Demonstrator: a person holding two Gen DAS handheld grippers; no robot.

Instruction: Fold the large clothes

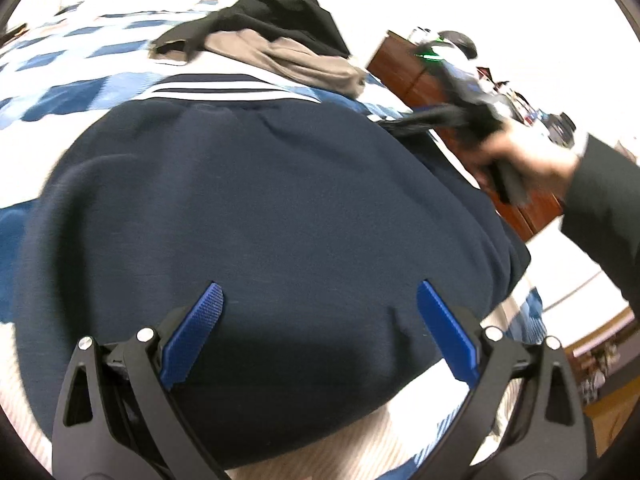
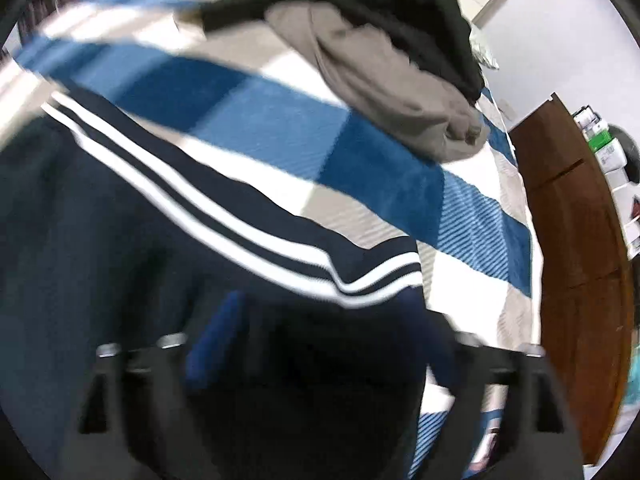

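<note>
The navy garment [image 1: 256, 208], with white stripes along its far hem, lies spread on the blue-and-white checked bed [image 1: 80, 76]. Left tongs [image 1: 318, 332] hover over its near edge, jaws apart and empty; right tongs [image 2: 320, 344] are also spread wide over the cloth, gripping nothing. Further back sits a pile of clothes [image 1: 280, 36]. Released fabric may spring back or bunch, spoiling the fold.

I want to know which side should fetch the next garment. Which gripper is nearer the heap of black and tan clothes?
Right. The right gripper hangs over the navy garment's striped edge, facing the heap. The left gripper hangs over the garment's opposite side.
</note>
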